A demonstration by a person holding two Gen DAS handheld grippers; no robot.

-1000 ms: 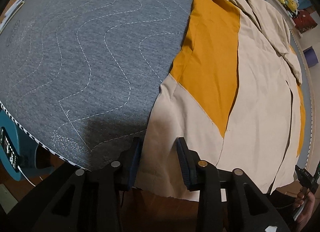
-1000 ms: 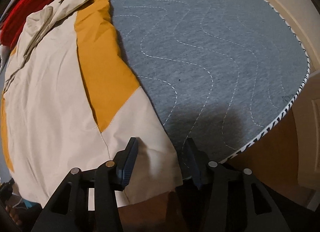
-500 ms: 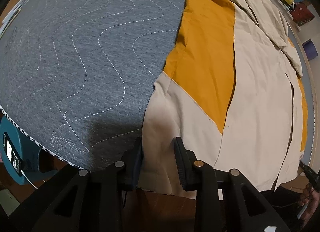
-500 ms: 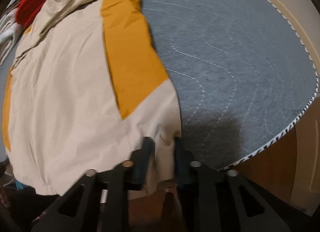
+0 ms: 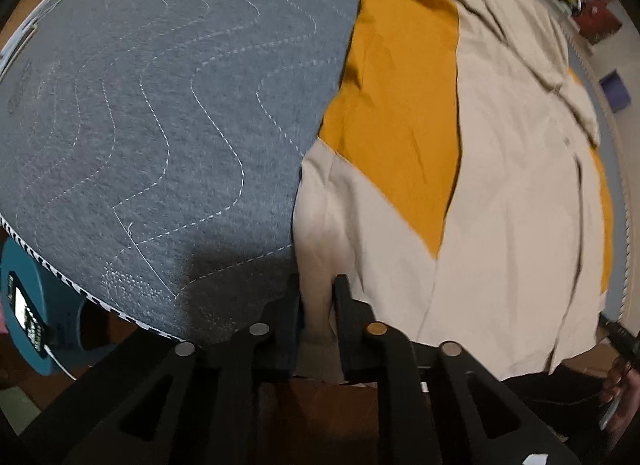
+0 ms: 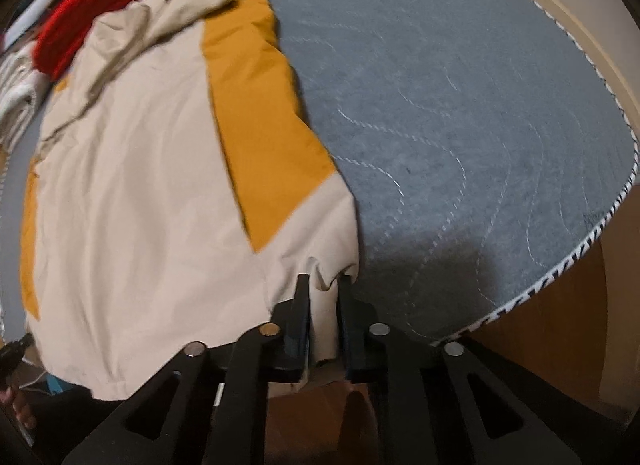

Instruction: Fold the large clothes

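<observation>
A cream and mustard-yellow jacket point(image 5: 500, 185) lies spread flat on a grey quilted blanket point(image 5: 160, 125) with wavy white stitching and a black-and-white trimmed edge, its hem hanging just over the near edge. The left gripper point(image 5: 316, 305) points down at the hem's left corner; its jaws have just been closing and now pinch a fold of cream fabric between them. The right gripper point(image 6: 324, 301) points straight down at the opposite hem corner, where bunched cream cloth sits between its pads; its jaws have just been opening a little from a tighter squeeze, yet the puckered fabric is gripped. A red garment point(image 6: 96, 1) lies beyond the jacket's collar. A teal device point(image 5: 36, 321) sits below the blanket's edge, at left in the left wrist view.
</observation>
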